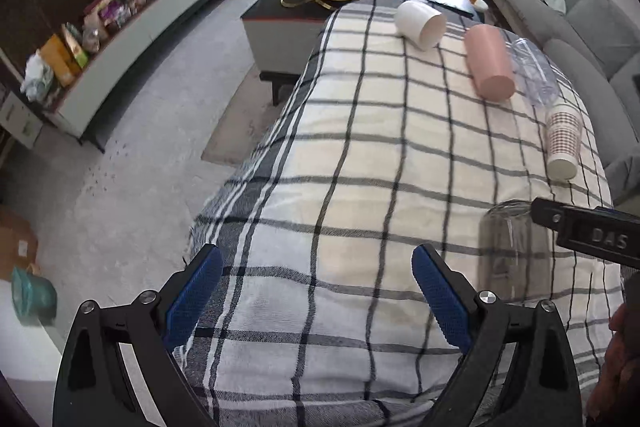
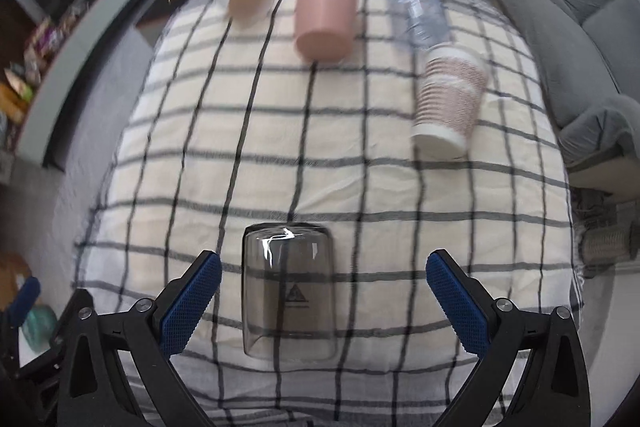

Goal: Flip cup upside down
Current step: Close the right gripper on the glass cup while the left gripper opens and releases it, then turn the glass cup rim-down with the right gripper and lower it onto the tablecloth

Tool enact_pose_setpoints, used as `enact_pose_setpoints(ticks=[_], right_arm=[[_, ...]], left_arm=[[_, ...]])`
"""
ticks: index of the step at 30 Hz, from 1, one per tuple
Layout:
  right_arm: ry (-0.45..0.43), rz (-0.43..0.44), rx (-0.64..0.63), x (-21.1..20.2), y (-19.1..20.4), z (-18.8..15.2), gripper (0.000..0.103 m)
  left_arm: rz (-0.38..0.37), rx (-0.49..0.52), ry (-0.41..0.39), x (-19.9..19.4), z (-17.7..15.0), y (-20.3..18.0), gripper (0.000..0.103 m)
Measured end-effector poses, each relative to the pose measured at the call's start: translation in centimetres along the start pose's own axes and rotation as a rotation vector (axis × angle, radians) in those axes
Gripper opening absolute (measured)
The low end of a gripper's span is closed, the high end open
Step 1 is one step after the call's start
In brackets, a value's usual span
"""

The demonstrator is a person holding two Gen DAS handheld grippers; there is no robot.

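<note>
A clear smoky glass cup [image 2: 289, 291] stands upside down on the checked cloth [image 2: 320, 155], between the open fingers of my right gripper [image 2: 322, 267], which do not touch it. In the left wrist view the same glass [image 1: 508, 251] shows at the right, with the right gripper's finger [image 1: 588, 235] beside it. My left gripper [image 1: 316, 267] is open and empty over the cloth's near left part.
A white cup [image 1: 420, 23], a pink cup [image 1: 490, 63], a clear plastic bottle [image 1: 534, 71] and a patterned paper cup [image 1: 562, 143] lie on their sides farther back. A cluttered coffee table [image 1: 304, 23] stands behind and a grey sofa [image 1: 592, 27] at the right.
</note>
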State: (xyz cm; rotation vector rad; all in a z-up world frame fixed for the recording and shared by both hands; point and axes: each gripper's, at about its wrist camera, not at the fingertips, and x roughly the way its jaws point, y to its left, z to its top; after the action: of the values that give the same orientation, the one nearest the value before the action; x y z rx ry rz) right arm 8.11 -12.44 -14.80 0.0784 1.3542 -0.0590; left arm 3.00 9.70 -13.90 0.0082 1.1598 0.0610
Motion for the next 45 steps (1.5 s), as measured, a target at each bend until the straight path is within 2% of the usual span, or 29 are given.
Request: enact_pose_setpoints(ticks=[4, 9, 14, 19, 22, 29, 31, 34, 36, 39, 41, 43, 45], right_arm=[[0.113, -0.042, -0.038, 2.9, 1.6, 0.8, 0.102], [0.202, -0.075, -0.074, 5.2, 2.9, 1.6, 0.102], [0.303, -0.084, -0.067, 7.5, 3.2, 2.0, 0.091], [0.325, -0.087, -0.064, 8.3, 3.5, 2.2, 0.083], [0.317, -0.087, -0.058, 8.5, 3.5, 2.4, 0.068], [0.28, -0.056, -0.024, 7.4, 1.9, 2.5, 0.068], [0.241, -0.041, -0.007, 6.1, 0.7, 2.4, 0.067], [0.119, -0.009, 0.016, 3.7, -0.7, 2.8, 0.067], [-0.014, 0.016, 0.022, 1.9, -1.4, 3.0, 0.067], [-0.315, 0.02, -0.011, -1.4, -2.3, 2.9, 0.067], [-0.534, 0.023, -0.025, -2.9, -2.7, 1.6, 0.067], [-0.664, -0.003, -0.018, -3.2, -2.7, 0.7, 0.067], [-0.739, -0.049, 0.009, -2.9, -2.3, 0.9, 0.067]], left_arm=[[-0.03, -0.034, 0.017, 1.6, 0.3, 1.2, 0.097], [-0.074, -0.048, 0.03, 2.9, 0.7, 1.6, 0.097], [-0.11, -0.076, 0.052, 4.0, 1.1, 2.3, 0.097], [-0.135, -0.086, 0.069, 4.8, 1.2, 2.6, 0.097], [-0.137, -0.087, 0.07, 5.1, 1.4, 2.7, 0.097], [-0.115, -0.073, 0.049, 4.9, 1.4, 2.4, 0.097], [-0.109, -0.075, 0.033, 4.8, 1.5, 2.3, 0.097], [-0.124, -0.097, -0.025, 4.3, 1.9, 1.8, 0.097], [-0.118, -0.095, -0.088, 4.0, 2.4, 1.2, 0.097], [-0.085, -0.094, -0.254, 2.8, 3.1, -0.1, 0.097], [-0.06, -0.083, -0.327, 2.3, 3.4, -1.0, 0.097], [-0.042, -0.084, -0.388, 2.2, 3.2, -1.8, 0.097], [-0.035, -0.083, -0.41, 2.5, 2.9, -2.4, 0.097]])
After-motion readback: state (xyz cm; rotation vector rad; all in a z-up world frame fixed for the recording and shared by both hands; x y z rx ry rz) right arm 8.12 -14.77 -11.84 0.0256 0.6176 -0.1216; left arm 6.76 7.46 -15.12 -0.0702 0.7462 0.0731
